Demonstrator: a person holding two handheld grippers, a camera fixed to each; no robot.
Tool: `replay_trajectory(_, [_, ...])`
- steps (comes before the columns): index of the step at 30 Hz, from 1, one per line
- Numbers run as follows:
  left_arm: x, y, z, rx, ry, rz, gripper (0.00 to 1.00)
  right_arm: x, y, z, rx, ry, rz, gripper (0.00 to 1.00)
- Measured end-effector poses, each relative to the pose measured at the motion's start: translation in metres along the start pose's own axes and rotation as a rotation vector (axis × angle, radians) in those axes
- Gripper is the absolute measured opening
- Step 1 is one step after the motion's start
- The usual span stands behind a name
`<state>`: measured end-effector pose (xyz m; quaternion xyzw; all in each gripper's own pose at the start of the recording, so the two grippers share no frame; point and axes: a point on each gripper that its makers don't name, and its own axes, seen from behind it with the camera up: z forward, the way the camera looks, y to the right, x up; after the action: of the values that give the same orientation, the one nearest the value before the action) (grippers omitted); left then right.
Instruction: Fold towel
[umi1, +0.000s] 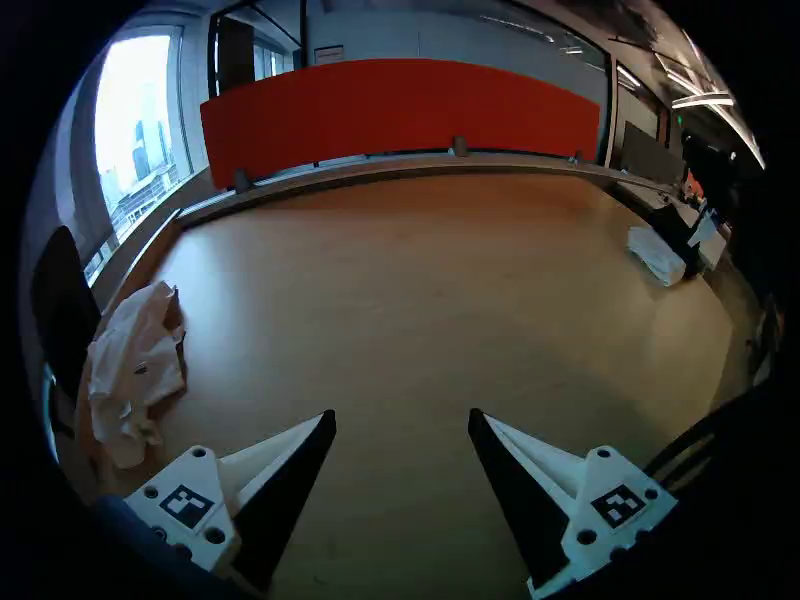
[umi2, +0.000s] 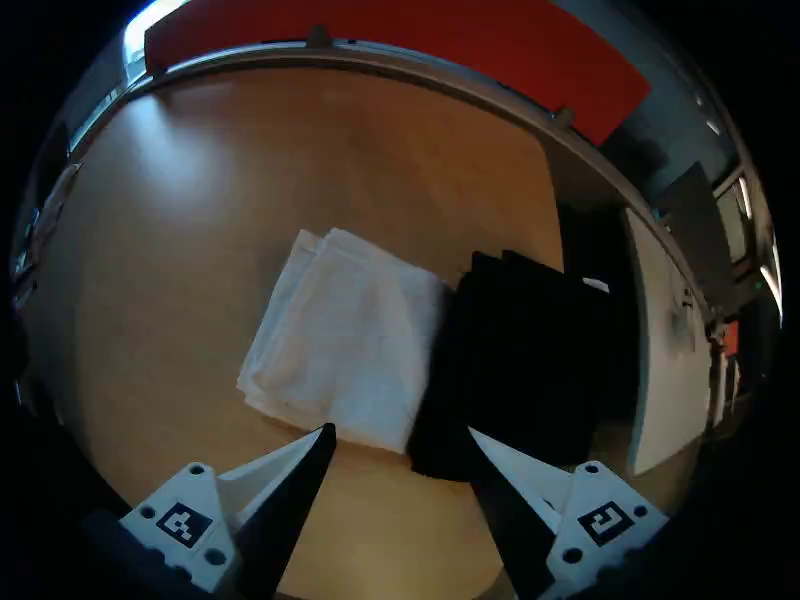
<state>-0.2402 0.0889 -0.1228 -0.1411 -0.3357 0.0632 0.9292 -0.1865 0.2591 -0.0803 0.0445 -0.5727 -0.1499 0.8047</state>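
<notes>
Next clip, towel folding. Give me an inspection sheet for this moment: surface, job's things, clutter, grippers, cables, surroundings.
Surface: wooden table, bare wood between the things.
Job's things: white towel, folded and lying flat, its edge touching a black cloth that also looks folded; crumpled white cloth at the table's edge.
Clutter: nothing seen.
Grippers: left gripper open, nothing between its fingers, over bare table; right gripper open, above the two folded pieces, holding neither.
Cables: nothing seen.
Surroundings: red panel along the table's far edge; window beside it, daylight outside.
</notes>
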Motion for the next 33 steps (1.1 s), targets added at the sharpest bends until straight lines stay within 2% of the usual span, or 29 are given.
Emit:
replay_trajectory(8, [0.001, -0.003, -0.002, 0.002, 0.004, -0.001, 0.99, 0.005, -0.007, -0.002, 0.005, 0.011, 0.000, 0.92])
replay_trajectory(14, [0.004, -0.006, -0.002, 0.006, 0.011, -0.005, 0.98, 0.015, -0.016, -0.002, 0.018, 0.061, 0.044, 0.92])
replay_trajectory(23, [0.009, -0.007, -0.001, 0.010, 0.019, -0.012, 0.98, 0.029, -0.029, 0.000, 0.040, 0.170, 0.220, 0.92])
replay_trajectory(33, [0.011, -0.008, -0.002, 0.021, 0.022, -0.022, 0.98, 0.035, -0.032, -0.001, -0.005, 0.244, 0.388, 0.92])
